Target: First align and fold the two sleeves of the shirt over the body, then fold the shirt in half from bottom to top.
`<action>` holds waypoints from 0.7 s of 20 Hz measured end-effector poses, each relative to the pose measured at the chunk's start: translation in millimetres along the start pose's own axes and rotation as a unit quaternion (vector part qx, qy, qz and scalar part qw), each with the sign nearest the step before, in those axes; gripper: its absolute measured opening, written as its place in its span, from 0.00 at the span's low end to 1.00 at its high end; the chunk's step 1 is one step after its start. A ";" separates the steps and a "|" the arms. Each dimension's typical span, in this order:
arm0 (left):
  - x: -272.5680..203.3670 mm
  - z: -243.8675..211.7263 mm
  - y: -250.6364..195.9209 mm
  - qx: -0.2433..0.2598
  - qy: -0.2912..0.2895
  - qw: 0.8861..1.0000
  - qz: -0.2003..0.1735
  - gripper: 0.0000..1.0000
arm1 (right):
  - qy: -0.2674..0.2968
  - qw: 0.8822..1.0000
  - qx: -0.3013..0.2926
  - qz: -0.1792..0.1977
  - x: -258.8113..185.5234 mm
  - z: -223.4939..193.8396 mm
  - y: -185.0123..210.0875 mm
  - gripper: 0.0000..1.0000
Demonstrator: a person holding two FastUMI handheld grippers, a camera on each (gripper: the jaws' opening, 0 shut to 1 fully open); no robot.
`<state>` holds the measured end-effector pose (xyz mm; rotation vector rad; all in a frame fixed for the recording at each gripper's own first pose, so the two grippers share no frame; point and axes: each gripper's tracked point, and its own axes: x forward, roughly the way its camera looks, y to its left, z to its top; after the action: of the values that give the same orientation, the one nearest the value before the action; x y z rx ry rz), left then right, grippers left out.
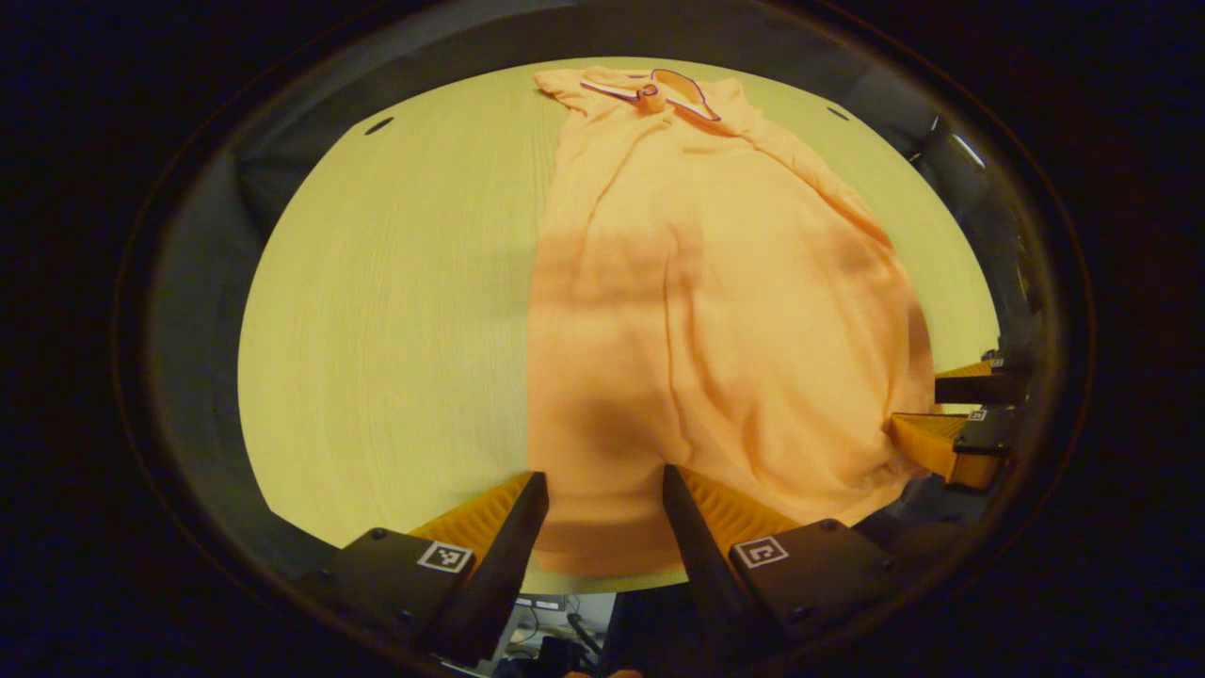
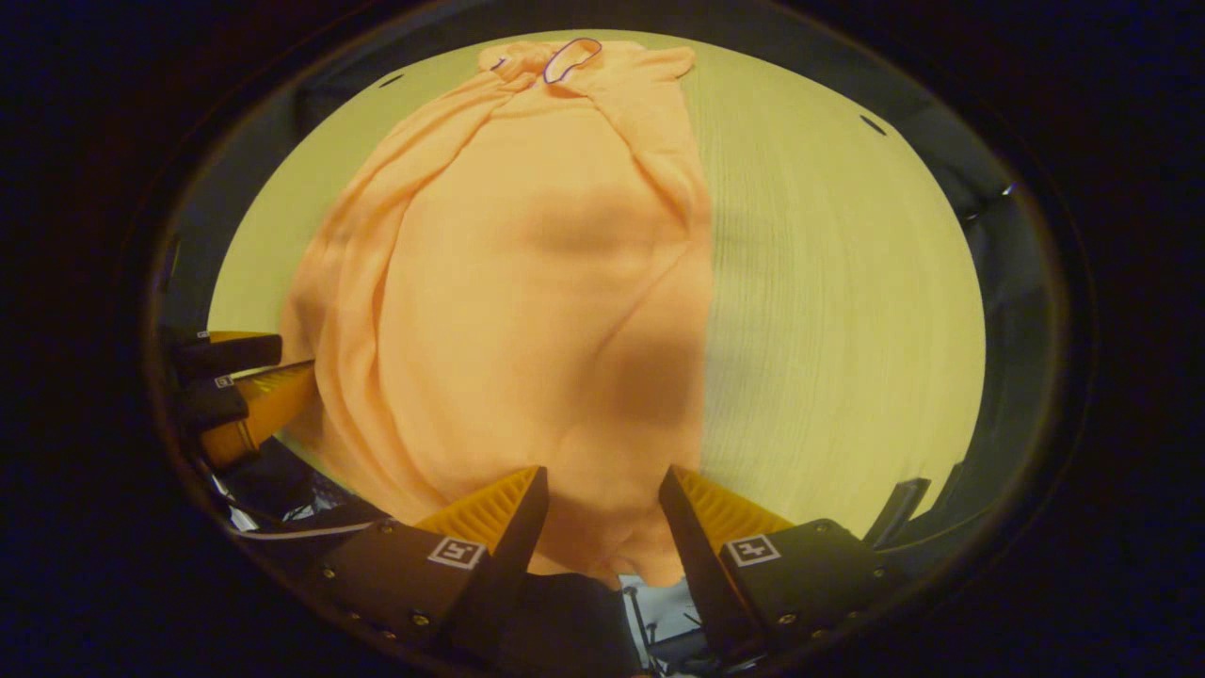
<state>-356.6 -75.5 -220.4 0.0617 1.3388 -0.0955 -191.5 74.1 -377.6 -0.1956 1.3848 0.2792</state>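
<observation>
Now the orange shirt (image 1: 715,311) lies on the tabletop (image 1: 395,311). The left gripper (image 1: 602,494) and right gripper (image 2: 602,490) both gape wide over its bottom edge.

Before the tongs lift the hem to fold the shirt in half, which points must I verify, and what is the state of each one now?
1. Sleeves folded over the orange polo shirt: ok, it lies as a narrow strip.
2. Left tongs open at the hem: ok.
3. Right tongs open at the hem: ok.
4. Hem between the fingers of each: cannot tell, cloth shows in both gaps, not clamped.
5. Collar at the far end: ok.
6. Wooden table bare beside the shirt: ok.
</observation>
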 end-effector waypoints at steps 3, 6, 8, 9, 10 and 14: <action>-1.4 -1.2 0.2 -0.007 0.011 1.000 0.001 0.86 | 0.029 1.000 0.005 0.002 1.0 -0.2 0.4 0.78; 0.2 -0.3 -0.9 -0.012 0.018 1.000 0.001 0.84 | 0.044 0.999 0.012 -0.001 1.8 2.3 0.6 0.77; 1.7 0.8 -1.6 -0.015 0.023 1.000 0.001 0.74 | 0.043 0.999 0.011 -0.001 1.6 2.4 0.8 0.78; 2.3 0.7 -2.0 -0.016 0.026 1.000 0.000 0.67 | 0.041 0.999 0.010 0.000 2.7 1.8 0.6 0.77; 3.0 3.0 -0.9 -0.020 0.025 0.999 0.004 0.63 | 0.039 0.999 0.015 0.000 2.9 2.8 1.2 0.72; 2.9 3.6 -0.6 -0.045 0.026 0.999 0.009 0.05 | 0.032 0.999 0.025 0.016 3.3 4.5 3.1 0.06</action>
<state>-352.6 -76.5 -222.4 0.0000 1.3933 -0.0191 -187.7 78.7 -379.9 -0.1421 1.4588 0.2675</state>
